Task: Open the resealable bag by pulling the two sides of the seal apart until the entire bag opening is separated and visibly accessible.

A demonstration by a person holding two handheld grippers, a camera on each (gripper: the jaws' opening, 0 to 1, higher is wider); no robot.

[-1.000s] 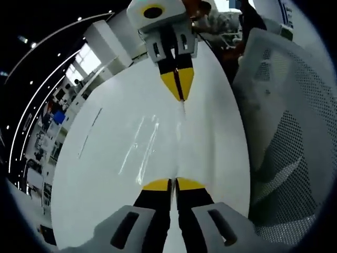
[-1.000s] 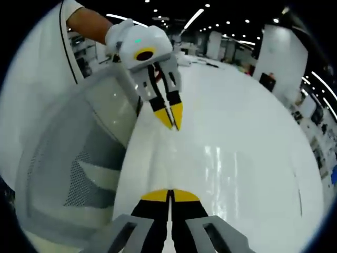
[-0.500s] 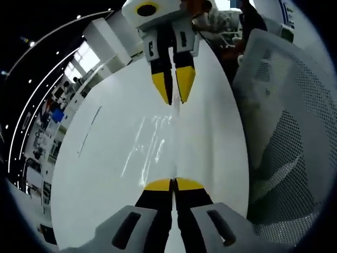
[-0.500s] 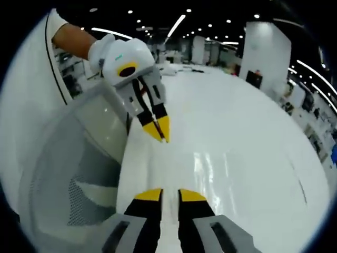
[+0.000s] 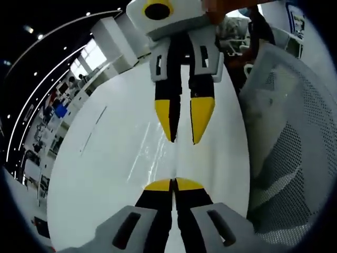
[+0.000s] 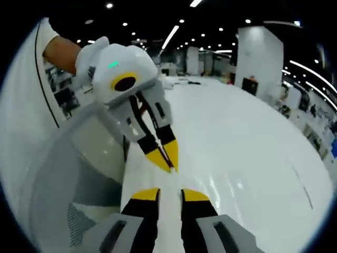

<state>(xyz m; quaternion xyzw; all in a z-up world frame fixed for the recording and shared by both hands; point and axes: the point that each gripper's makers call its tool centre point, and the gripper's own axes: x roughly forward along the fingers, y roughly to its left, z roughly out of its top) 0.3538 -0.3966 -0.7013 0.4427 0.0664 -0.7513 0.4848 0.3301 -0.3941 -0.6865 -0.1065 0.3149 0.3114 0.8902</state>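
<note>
Left gripper view: the left gripper (image 5: 172,184) had its yellow-tipped jaws pressed tight together low over the white table (image 5: 105,174). The resealable bag (image 5: 150,153) showed as faint glints of clear film on the tabletop just ahead of them; whether any film was nipped between the jaws I could not tell. The right gripper (image 5: 181,126) reached in from the top, jaws parted and holding nothing. A mesh chair (image 5: 295,147) stood off to the right.

Right gripper view: the right gripper (image 6: 170,195) had a clear gap between its jaws. Just beyond them the left gripper (image 6: 168,158) pointed down at the table (image 6: 253,137), jaws clenched. Faint glints beside it were too weak to make out as the bag. A person's arm (image 6: 58,52) held that gripper, and the mesh chair (image 6: 68,179) sat at the left.
</note>
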